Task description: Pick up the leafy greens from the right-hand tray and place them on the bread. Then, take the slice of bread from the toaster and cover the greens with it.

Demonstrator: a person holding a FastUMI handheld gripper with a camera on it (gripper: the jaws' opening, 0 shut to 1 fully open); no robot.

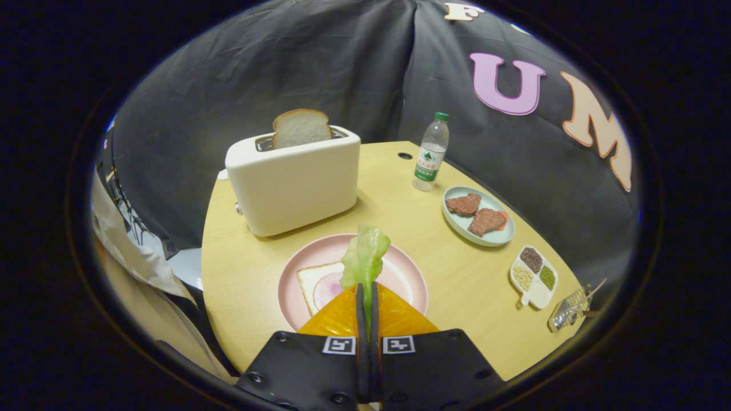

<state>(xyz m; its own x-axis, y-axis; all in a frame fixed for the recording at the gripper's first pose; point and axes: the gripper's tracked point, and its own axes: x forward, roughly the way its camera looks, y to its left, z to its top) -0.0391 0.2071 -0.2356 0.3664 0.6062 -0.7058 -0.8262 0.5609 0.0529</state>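
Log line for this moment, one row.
gripper: shut on lettuce leaf | leaf: held above bread slice on pink plate | toaster: second slice in slot | step: placing greens

Lighting: even, moderately bright overhead light; soft shadow beneath the cream plastic toaster [293, 181] on the pale wooden table [245, 268]. Glare: faint sheen on the clear plastic water bottle [430, 153]. Distortion: strong fisheye curvature, dimming and softening toward the rim. Centre sharp.

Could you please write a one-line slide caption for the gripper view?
Gripper shut on a lettuce leaf, held above bread on a pink plate; toaster beyond.
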